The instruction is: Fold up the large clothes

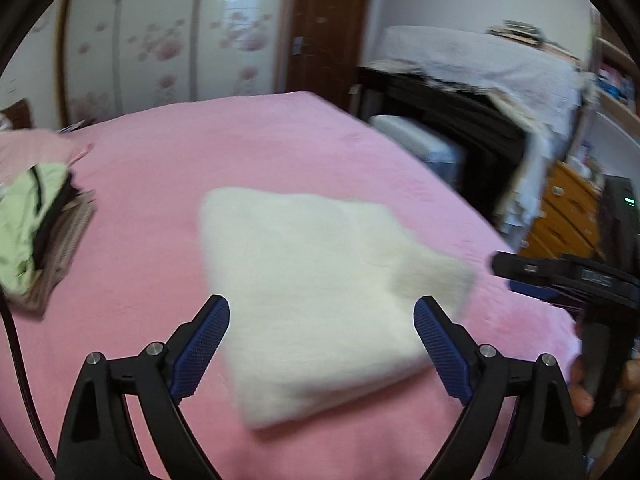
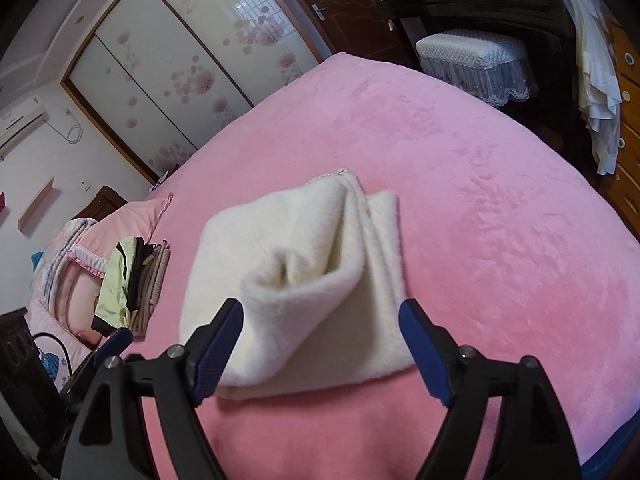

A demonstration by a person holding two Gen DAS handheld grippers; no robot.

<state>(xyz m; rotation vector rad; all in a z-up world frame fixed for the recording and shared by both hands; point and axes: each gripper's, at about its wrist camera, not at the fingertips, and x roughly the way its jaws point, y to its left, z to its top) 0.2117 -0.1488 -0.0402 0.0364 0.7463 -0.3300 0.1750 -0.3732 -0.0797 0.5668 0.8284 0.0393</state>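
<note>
Lying folded on the pink bed [image 2: 460, 168], cream garment [image 2: 304, 280] beyond both grippers' spread jaws, clothes pile [image 2: 132, 284] alongside.

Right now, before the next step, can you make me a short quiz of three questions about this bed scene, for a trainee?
1. True or false: the left gripper is shut on the white garment.
2. Which colour is the bed cover? A) blue B) pink C) grey
3. Fill in: in the right wrist view, the stack of clothes lies to the ____ of the garment.

Key
1. False. The jaws stand wide apart, with the pads off the cloth. The right gripper is open too.
2. B, pink.
3. Left, near the pillows.
</note>
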